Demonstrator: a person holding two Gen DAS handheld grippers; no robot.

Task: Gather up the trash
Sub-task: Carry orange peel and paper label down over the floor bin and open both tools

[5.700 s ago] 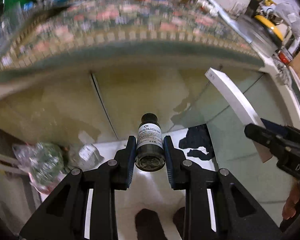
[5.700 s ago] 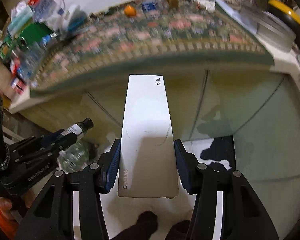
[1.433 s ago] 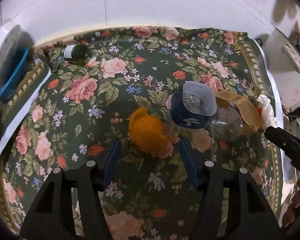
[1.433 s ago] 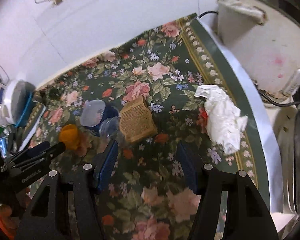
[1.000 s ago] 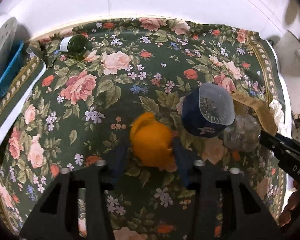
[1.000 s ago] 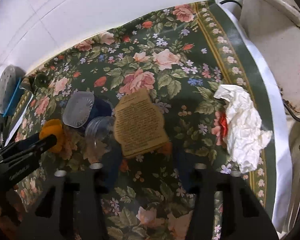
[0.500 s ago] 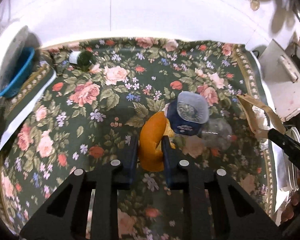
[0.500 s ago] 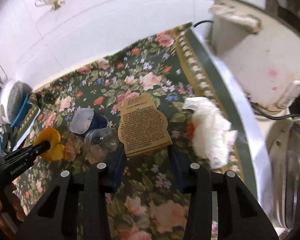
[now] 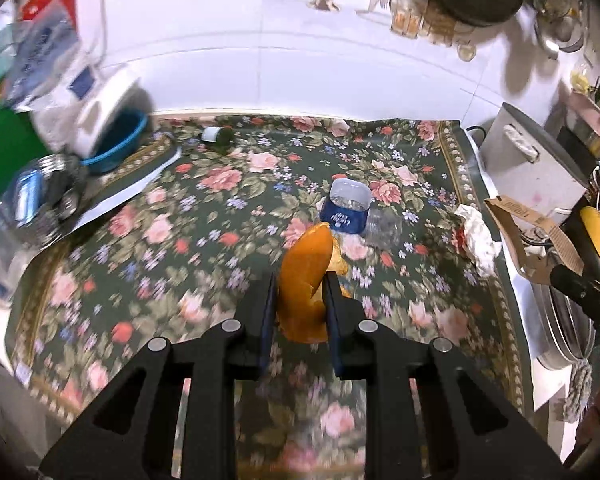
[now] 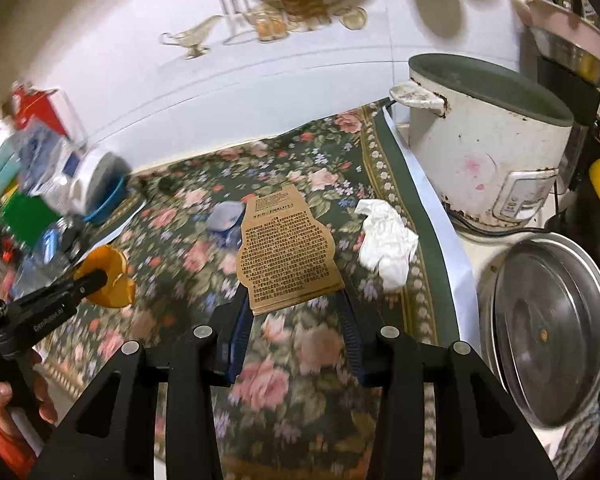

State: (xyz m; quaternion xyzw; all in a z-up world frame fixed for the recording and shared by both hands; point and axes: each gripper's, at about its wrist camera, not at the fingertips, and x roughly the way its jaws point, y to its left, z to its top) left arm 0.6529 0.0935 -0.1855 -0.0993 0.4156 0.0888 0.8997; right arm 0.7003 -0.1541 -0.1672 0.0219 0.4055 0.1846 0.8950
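Note:
My left gripper (image 9: 300, 284) is shut on an orange peel (image 9: 304, 280) and holds it above the floral tablecloth (image 9: 180, 240); the peel also shows in the right wrist view (image 10: 108, 276). My right gripper (image 10: 292, 300) is shut on a brown printed carton piece (image 10: 288, 252), lifted off the cloth; it also shows at the right edge of the left wrist view (image 9: 528, 232). On the cloth lie a blue plastic cup (image 9: 346, 208), a clear crushed cup (image 9: 382, 224), a crumpled white tissue (image 10: 386, 240) and a small dark bottle (image 9: 218, 136).
A white rice cooker (image 10: 484, 152) stands at the back right, with a steel pot lid (image 10: 548, 336) in front of it. A blue bowl (image 9: 116, 144), cans and packages crowd the left side. The white wall rises behind the table.
Both grippers have risen and pulled back from the table, the left with the orange peel, the right with the brown carton piece. Before that both closed on these items.

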